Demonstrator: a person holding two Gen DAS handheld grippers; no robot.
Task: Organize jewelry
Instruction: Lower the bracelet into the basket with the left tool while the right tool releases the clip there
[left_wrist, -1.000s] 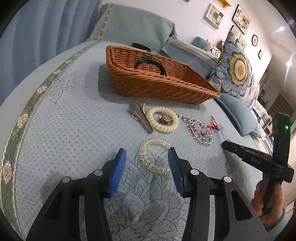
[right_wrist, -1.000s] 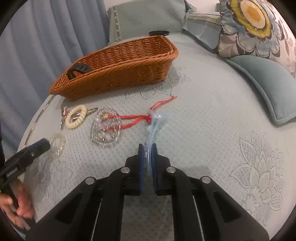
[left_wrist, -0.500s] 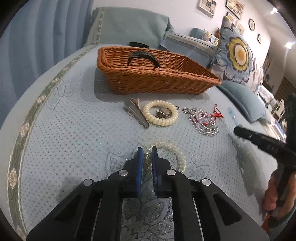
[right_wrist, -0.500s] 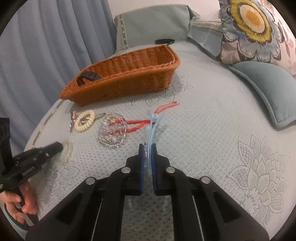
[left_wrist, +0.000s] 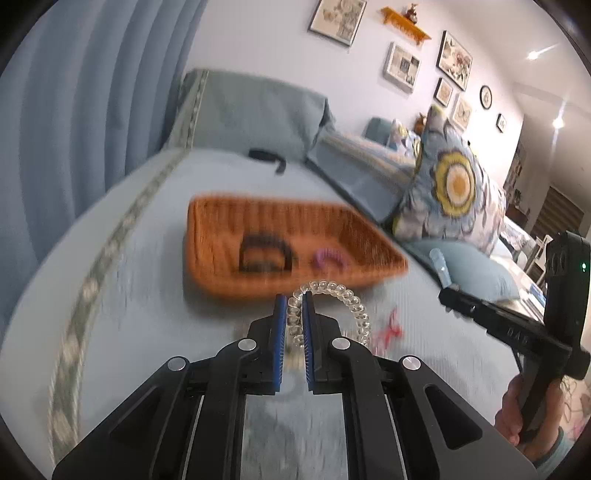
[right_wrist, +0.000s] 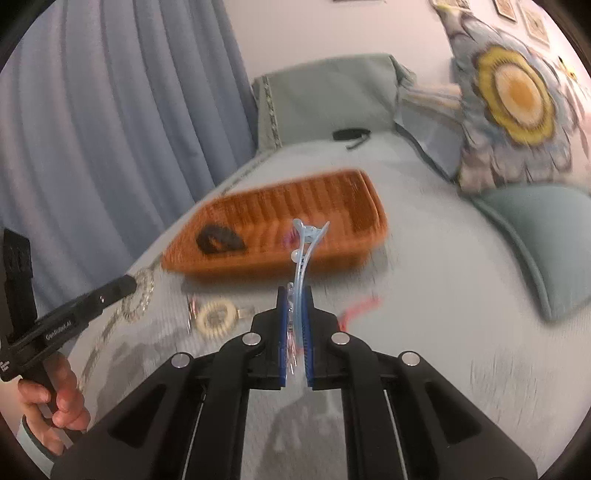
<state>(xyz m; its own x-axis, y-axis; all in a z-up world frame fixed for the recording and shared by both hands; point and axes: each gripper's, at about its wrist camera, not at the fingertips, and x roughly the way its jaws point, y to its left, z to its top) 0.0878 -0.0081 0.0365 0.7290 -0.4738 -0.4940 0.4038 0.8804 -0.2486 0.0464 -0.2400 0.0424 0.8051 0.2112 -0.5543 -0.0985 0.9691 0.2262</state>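
The left gripper (left_wrist: 294, 299) is pinched on a clear beaded bracelet (left_wrist: 351, 301). Its jaws have just been closing, and the bracelet is now clamped between the blue pads. The bracelet is made of rounded, glassy, colourless beads in a ring; its free arc curves out towards 2 o'clock from the fingertips and hangs clear of the bedspread (left_wrist: 129, 295).

The right gripper (right_wrist: 294, 291) is pressed together on a pale blue hair clip (right_wrist: 304, 247). The clip is long, slim and translucent, with a forked end at the top and a small white bead on its side. It stands nearly upright out of the jaws, towards 12 o'clock, lifted off the bedspread.

A wicker basket (left_wrist: 207, 236) of orange-brown weave lies on the bedspread at 12 o'clock from both grippers. A black curved clip (left_wrist: 266, 253) and a purple item (left_wrist: 328, 258), too blurred to name, are seen inside it.

A cream coil bracelet (right_wrist: 216, 314) lies on the bedspread at 10 o'clock from the right gripper, with a metal clip (right_wrist: 192, 306) just beside it. A red cord (right_wrist: 360, 306) lies at 2 o'clock.

In the right wrist view, white lettering along the left gripper's side is read as "GenRobot.AI". In the left wrist view, raised letters on the right gripper's body are too blurred to be read. A green light (left_wrist: 583, 266) is lit on that gripper's upright unit.
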